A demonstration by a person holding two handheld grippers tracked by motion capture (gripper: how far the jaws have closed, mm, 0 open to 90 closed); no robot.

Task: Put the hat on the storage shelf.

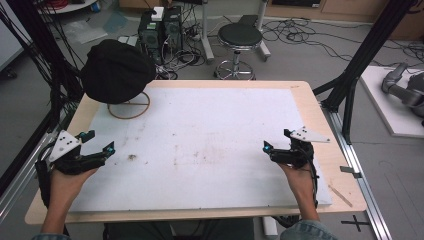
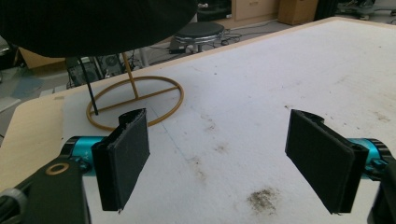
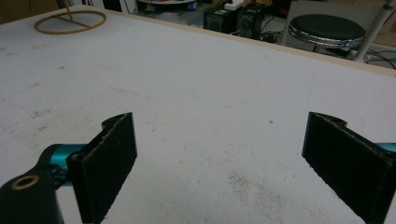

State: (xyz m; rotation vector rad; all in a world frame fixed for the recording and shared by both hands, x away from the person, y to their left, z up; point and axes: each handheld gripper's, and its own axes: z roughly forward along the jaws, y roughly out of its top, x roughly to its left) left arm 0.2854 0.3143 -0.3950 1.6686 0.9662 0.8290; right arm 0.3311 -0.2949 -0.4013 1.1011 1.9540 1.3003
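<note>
The black hat (image 1: pixel 117 70) sits on top of a thin gold stand (image 1: pixel 129 106) at the far left corner of the white board (image 1: pixel 210 145). The stand has a round ring at the bottom that lies flat on the board. The left gripper (image 1: pixel 96 142) is near the left edge of the board, on the near side of the hat and a good way from it. Its two jaws are wide apart and hold nothing. In the left gripper view the hat (image 2: pixel 93 23) hangs big and dark at the top, and the ring of the stand (image 2: pixel 135 101) lies on the board just past the left jaw. The top of the hat is cut off there, so its full shape cannot be seen. The right gripper (image 1: pixel 277 141) is far over on the right side of the board, well apart from the hat. Its jaws are wide apart too, with only bare board between them. In the right gripper view the stand (image 3: pixel 70 21) shows small in the far left corner. A round black stool (image 1: pixel 240 37) stands on the floor behind the table. The board has some dirty brown marks (image 1: pixel 132 157).
</note>
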